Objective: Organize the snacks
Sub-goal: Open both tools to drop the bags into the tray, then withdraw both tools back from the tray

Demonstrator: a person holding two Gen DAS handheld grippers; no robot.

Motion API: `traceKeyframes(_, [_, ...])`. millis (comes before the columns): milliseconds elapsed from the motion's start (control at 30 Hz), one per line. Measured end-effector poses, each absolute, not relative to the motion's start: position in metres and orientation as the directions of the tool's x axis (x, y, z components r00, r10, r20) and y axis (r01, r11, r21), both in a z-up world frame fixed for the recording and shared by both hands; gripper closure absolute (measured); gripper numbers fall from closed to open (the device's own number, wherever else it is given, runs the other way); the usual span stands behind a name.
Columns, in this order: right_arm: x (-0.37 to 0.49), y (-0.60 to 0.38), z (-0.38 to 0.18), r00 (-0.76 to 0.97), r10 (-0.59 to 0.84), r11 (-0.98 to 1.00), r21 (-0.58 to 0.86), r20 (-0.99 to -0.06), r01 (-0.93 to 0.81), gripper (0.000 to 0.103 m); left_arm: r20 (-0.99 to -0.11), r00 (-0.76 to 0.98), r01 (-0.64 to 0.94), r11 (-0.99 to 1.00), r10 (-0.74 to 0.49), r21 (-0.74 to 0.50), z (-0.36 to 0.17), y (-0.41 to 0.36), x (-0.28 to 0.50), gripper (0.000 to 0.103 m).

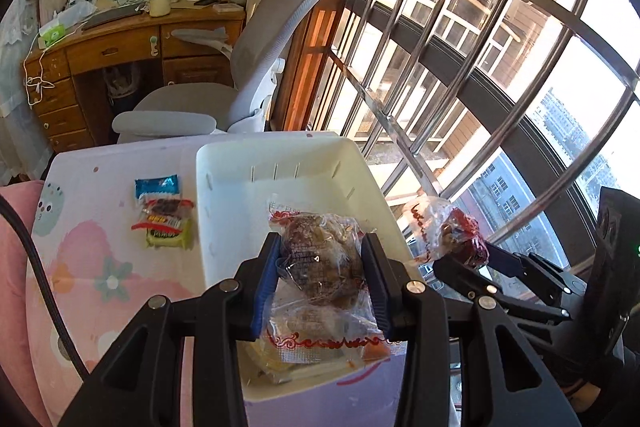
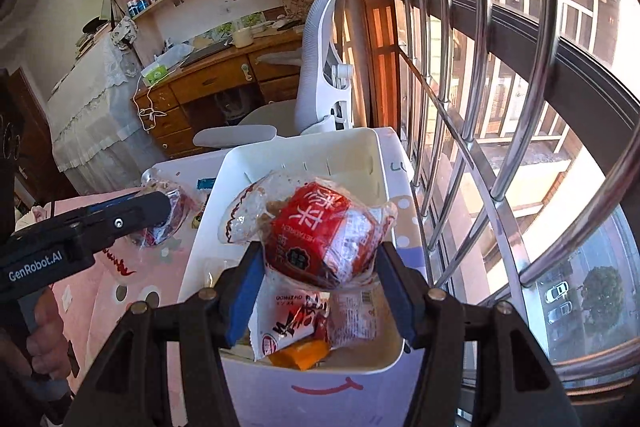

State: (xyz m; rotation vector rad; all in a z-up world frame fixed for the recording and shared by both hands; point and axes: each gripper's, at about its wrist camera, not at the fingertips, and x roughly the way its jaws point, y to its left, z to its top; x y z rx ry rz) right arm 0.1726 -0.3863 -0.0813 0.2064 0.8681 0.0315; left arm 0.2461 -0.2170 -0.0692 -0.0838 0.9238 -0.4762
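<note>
My left gripper (image 1: 320, 275) jaws clamped on a clear-wrapped brown pastry (image 1: 320, 259) above the white plastic bin (image 1: 224, 195), my right gripper (image 2: 318, 279) jaws gripping a red-labelled clear-wrapped cake (image 2: 320, 235) over the bin's near rim, small blue and yellow packets (image 1: 164, 211) on open bench (image 1: 100, 227) left, window bars (image 2: 460, 107) close right.

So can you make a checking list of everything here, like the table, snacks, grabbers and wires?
Surface: table with pink cartoon cover.
Job's things: white bin holding packets; brown snack and red snack, each in a gripper above the bin.
Clutter: two packets on the cover, left of the bin.
Grippers: left gripper shut on brown snack; right gripper shut on red snack.
Cables: black cable over the cover.
Surroundings: chair, desk, barred window.
</note>
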Motion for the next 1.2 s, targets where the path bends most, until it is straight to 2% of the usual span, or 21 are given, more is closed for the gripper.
traceKeyframes(167, [0.185,-0.387,-0.084,0.637,0.139,0.978,0.206,-0.758,0.032,0.043,-0.743,0.525,0.355,0.900,-0.414,-0.251,-0.066,-0.228,0.259,0.063])
traceKeyframes(233, [0.188,-0.387,-0.088,0.626,0.147,0.977,0.211,-0.766,0.030,0.042,-0.753,0.529,0.339,0.911,-0.392,-0.236,-0.067,-0.229,0.262,0.051])
traceKeyframes(267, [0.188,-0.388,-0.090,0.619,0.147,0.976,0.213,-0.772,0.033,0.041,-0.760,0.527,0.330,0.916,-0.380,-0.229,-0.068,-0.230,0.264,0.039])
traceKeyframes(800, [0.190,-0.393,-0.108,0.529,0.210,0.944,0.311,-0.822,0.109,0.034,-0.824,0.468,0.229,0.944,-0.321,-0.237,-0.098,-0.191,0.239,0.036])
traceKeyframes(867, [0.188,-0.391,-0.113,0.506,0.223,0.938,0.325,-0.833,0.121,0.031,-0.836,0.447,0.211,0.946,-0.318,-0.247,-0.103,-0.181,0.233,0.035])
traceKeyframes(1200, [0.177,-0.367,-0.128,0.420,0.260,0.919,0.356,-0.869,0.168,0.030,-0.869,0.406,0.116,0.959,-0.282,-0.257,-0.120,-0.115,0.199,0.032])
